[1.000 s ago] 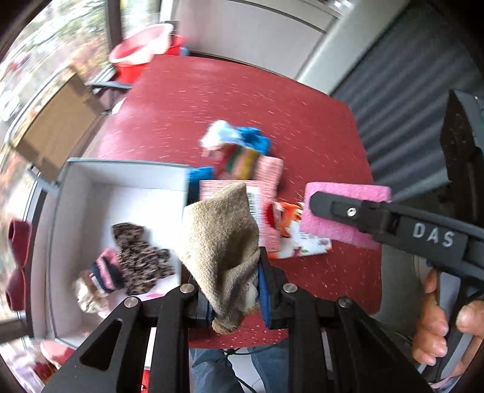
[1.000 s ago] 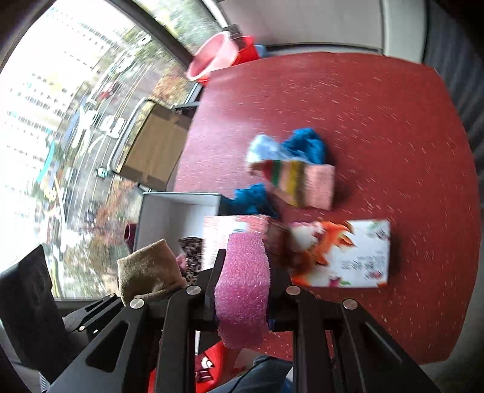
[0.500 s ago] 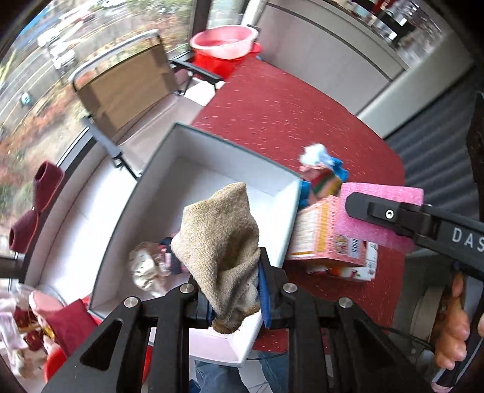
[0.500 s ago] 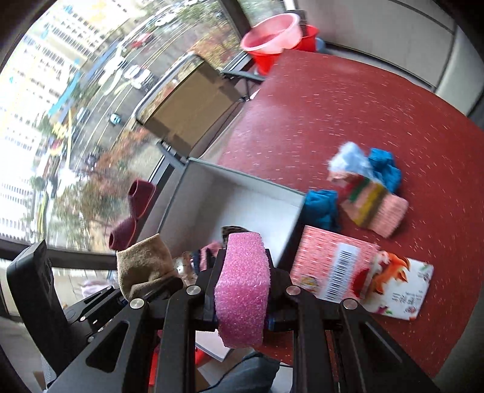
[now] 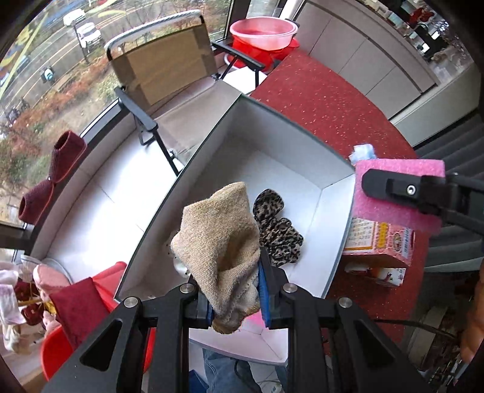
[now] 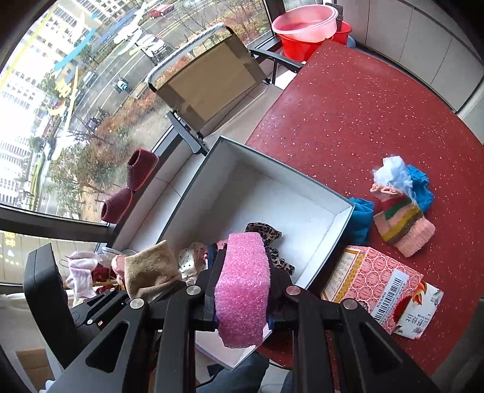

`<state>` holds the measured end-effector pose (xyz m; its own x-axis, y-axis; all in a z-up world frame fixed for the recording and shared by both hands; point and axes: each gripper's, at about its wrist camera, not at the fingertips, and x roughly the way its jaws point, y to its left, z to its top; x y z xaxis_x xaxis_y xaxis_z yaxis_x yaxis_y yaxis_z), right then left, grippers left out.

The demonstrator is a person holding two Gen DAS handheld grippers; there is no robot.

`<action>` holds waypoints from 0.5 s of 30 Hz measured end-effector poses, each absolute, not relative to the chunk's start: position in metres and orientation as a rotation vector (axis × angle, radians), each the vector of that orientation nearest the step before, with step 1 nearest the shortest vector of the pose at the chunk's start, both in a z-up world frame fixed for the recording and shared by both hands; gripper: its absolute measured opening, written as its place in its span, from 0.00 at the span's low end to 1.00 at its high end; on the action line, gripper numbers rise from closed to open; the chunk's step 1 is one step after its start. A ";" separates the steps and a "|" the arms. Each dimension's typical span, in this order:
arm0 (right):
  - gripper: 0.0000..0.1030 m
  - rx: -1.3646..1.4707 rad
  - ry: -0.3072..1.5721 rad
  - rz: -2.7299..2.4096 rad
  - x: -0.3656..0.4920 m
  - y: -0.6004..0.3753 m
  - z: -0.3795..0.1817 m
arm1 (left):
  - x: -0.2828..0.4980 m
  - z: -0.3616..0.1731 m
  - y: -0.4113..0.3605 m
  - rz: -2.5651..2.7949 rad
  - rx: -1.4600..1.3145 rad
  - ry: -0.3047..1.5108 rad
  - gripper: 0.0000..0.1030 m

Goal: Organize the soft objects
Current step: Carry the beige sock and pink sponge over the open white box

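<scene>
My left gripper (image 5: 236, 299) is shut on a beige knitted cloth (image 5: 217, 241) and hangs over the near part of the white box (image 5: 305, 130). My right gripper (image 6: 242, 299) is shut on a pink foam sponge (image 6: 243, 281) above the same box (image 6: 187, 193). In the left wrist view the sponge (image 5: 381, 208) and the right gripper's finger sit at the right, over the box's right wall. A leopard-print cloth (image 5: 278, 232) lies inside the box. More soft pieces, a striped knit (image 6: 402, 225) and blue cloths (image 6: 360, 217), lie on the red table (image 6: 363, 105).
A patterned pink carton (image 6: 372, 278) and a flat packet (image 6: 423, 314) lie on the table right of the box. Left of the table are a folding chair (image 6: 208, 75), dark red slippers (image 6: 130, 187), and red and pink basins (image 6: 305, 24). A hand (image 5: 473, 317) shows at the right edge.
Both grippers have carried their loads leftward from over the table to above the white box and have rolled. The box's inside now fills the view under them.
</scene>
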<state>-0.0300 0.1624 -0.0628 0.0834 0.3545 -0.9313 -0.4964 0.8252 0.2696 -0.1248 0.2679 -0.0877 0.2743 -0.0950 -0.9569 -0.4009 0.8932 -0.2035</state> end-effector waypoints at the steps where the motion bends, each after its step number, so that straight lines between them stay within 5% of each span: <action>1: 0.21 -0.131 1.349 0.636 -0.030 0.164 -0.064 | -0.125 -0.090 0.268 0.219 -0.457 1.291 0.24; 15: 0.21 -0.176 1.377 0.617 -0.027 0.177 -0.073 | -0.124 -0.102 0.273 0.249 -0.421 1.317 0.24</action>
<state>-0.0269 0.1766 -0.0725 0.0646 0.3060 -0.9498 -0.5051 0.8309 0.2333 -0.1235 0.2731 -0.1025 0.2405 -0.0595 -0.9688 -0.4090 0.8990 -0.1567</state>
